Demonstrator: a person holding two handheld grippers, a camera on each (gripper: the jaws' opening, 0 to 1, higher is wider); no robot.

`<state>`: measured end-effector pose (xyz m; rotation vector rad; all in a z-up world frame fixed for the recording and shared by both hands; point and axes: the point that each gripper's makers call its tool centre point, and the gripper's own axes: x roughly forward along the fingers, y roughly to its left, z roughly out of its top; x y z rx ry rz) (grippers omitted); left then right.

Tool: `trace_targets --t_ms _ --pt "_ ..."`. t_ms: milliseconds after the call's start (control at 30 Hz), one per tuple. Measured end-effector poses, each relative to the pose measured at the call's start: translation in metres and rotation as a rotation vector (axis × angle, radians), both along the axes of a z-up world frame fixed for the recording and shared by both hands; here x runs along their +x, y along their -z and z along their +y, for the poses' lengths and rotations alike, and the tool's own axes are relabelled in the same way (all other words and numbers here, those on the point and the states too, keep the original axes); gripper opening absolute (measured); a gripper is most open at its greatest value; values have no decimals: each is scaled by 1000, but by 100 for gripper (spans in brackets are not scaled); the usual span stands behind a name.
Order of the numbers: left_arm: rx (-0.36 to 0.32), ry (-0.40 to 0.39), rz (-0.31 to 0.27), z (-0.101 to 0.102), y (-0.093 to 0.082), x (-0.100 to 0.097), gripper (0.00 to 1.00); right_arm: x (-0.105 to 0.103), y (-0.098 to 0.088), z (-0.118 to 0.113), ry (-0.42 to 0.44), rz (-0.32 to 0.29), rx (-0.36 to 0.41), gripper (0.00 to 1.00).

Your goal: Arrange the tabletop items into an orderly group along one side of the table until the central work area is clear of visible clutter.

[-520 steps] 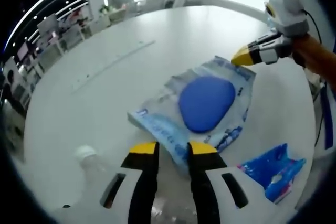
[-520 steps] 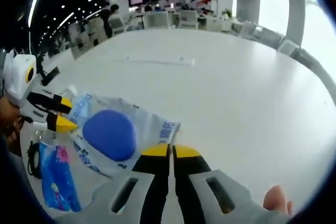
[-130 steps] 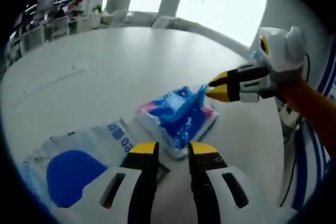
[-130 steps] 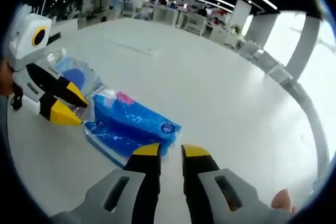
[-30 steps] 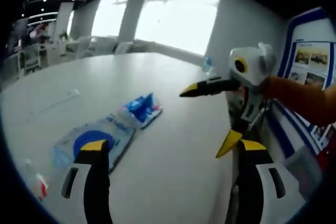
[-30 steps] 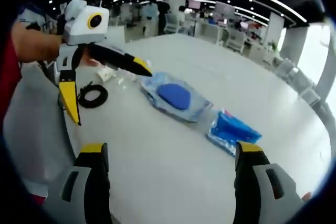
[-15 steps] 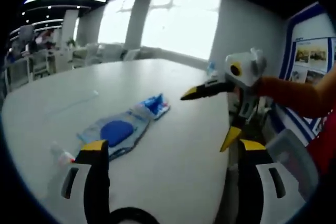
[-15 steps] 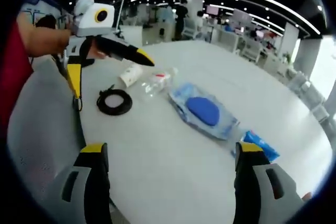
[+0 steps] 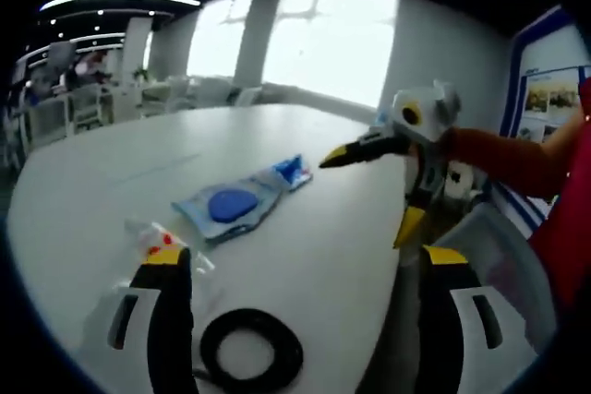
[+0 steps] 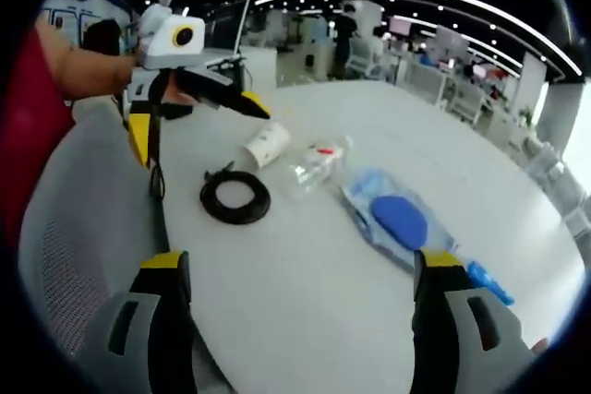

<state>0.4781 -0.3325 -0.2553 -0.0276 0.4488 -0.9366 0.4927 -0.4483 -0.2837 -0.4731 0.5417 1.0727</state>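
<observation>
Both grippers, left [image 9: 295, 269] and right [image 10: 300, 269], are hovering with jaws spread wide above the table [image 10: 305, 265], gripping nothing; a cable [image 10: 235, 197], cup [image 10: 264, 145], bottle [image 10: 316, 163] and packets [image 10: 399, 219] are lying along its edge.

Both hand-held grippers are held with jaws spread wide and nothing between them. The left hand-held gripper [image 10: 189, 89] is carried on an orange-sleeved arm [image 10: 88, 69]; the right hand-held gripper [image 9: 369, 182] is likewise held out on an orange sleeve [image 9: 503, 159].
</observation>
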Motion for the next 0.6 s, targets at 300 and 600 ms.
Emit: trace_targets --t_ms 300,600 --pt "-3 -56 0 51 3 -19 99 -13 3 38 -85 16 1 99" --pt "-4 -75 0 85 5 -36 99 -21 6 63 -145 29 0 99"
